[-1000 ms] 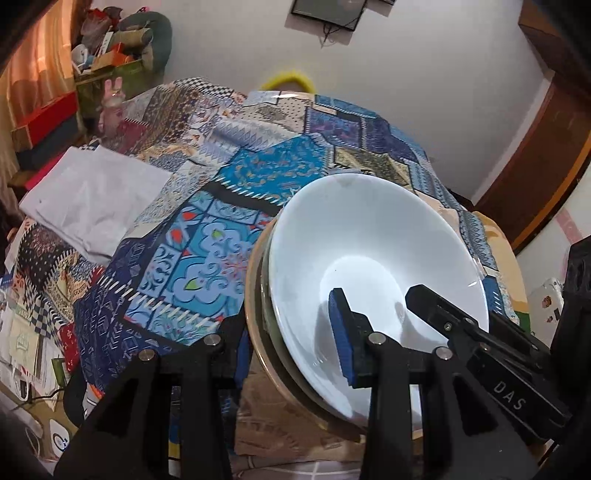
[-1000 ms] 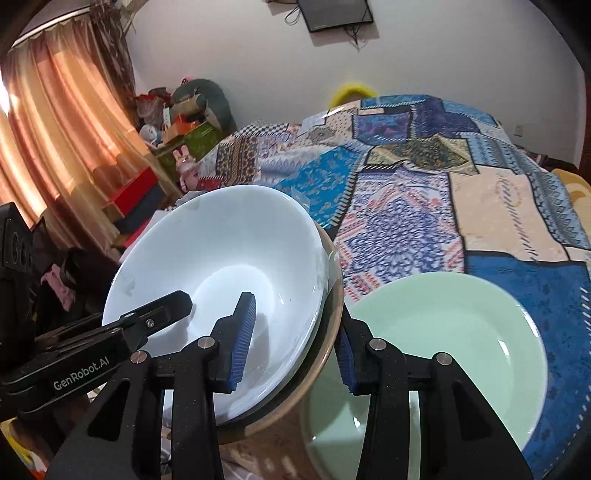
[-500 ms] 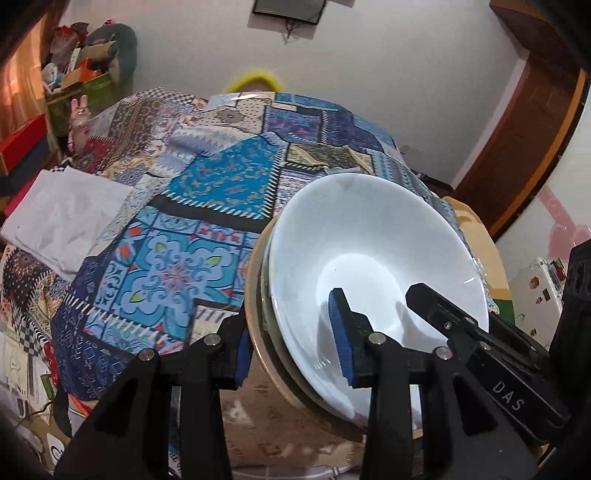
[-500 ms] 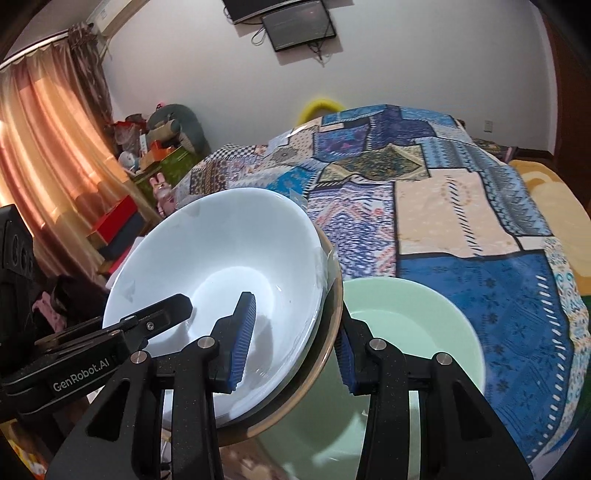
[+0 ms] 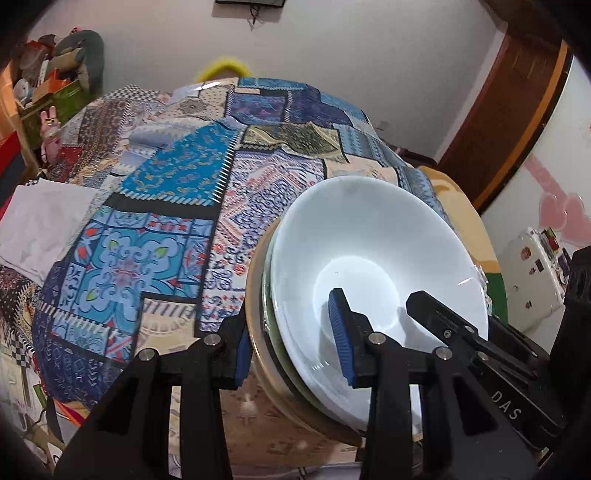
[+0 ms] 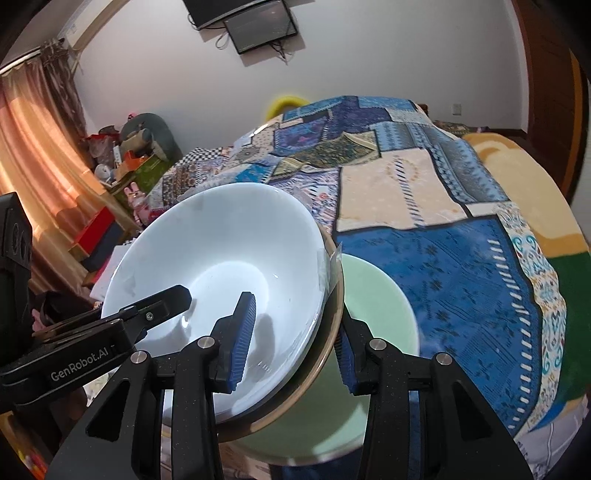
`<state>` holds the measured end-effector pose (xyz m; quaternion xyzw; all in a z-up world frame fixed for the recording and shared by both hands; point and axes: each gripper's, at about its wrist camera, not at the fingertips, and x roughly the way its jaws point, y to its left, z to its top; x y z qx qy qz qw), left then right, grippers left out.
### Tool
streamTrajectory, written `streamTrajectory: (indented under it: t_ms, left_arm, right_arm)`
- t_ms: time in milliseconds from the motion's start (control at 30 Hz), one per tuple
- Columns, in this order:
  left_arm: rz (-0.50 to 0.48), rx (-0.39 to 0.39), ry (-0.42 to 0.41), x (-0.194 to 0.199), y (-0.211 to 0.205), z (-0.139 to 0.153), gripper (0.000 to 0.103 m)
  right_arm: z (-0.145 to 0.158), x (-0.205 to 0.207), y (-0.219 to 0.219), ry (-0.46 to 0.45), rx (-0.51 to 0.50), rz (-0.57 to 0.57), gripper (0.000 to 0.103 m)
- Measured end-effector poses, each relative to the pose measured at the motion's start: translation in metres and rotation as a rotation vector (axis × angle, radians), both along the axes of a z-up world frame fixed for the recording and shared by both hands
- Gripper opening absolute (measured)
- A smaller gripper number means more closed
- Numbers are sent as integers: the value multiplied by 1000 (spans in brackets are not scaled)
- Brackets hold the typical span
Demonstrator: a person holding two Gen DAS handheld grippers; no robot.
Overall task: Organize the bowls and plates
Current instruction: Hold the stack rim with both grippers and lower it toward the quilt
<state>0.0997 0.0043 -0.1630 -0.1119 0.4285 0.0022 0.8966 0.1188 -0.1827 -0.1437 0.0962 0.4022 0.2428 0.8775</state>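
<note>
**Both tools clamped on one stack of bowls above the bed**

Left tool [image 5: 291,350] grips the near-left rim of a tilted stack: glossy white ceramic bowl [image 5: 373,266] on top, a thin greenish dish edge under it, tan-rimmed bowl [image 5: 258,325] outermost. One blue ribbed pad [image 5: 341,332] sits inside the white bowl, the other pad outside the tan rim, so jaws are clenched on the stack.

Right tool [image 6: 293,347] holds the same stack from the opposite side, w/ one pad inside the white bowl [image 6: 221,254] and one behind the tan rim [image 6: 332,306]; also clenched.

Writing: "DAS" in white on the right tool's body as seen from left wrist cam; "GenRobot.AI" on the left tool's body as seen from right wrist cam.

Pale green round plate [image 6: 373,295] lies below and behind the stack, on the blue patchwork bedspread [image 6: 461,266], partly hidden by it. Stack is held in the air over the bed's near edge, tipped toward the cams.

Wall-mounted dark screen [image 6: 258,26] w/ dangling cables is above the bed; no legible text on it.
</note>
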Motion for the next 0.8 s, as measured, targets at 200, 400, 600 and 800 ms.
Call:
streamTrajectory:
  t_ms: [200,400,600,800]
  left_arm:
    - [-26,0,36,7,-12,-12,38]
    - [-40,-2,77,13,-18,-26,38]
    - [-49,2,97,17,-23,-34,38]
    - [-56,4,92,17,-22,-37,38]
  right_arm:
    - [-11,-2,-13,40,3,-27,37]
    - [-20,-1,-19,71,-1,-40,37]
    - [-21,-2,-19,65,-18,-47,37]
    - [-22,-2,-19,50,-29,-37,37]
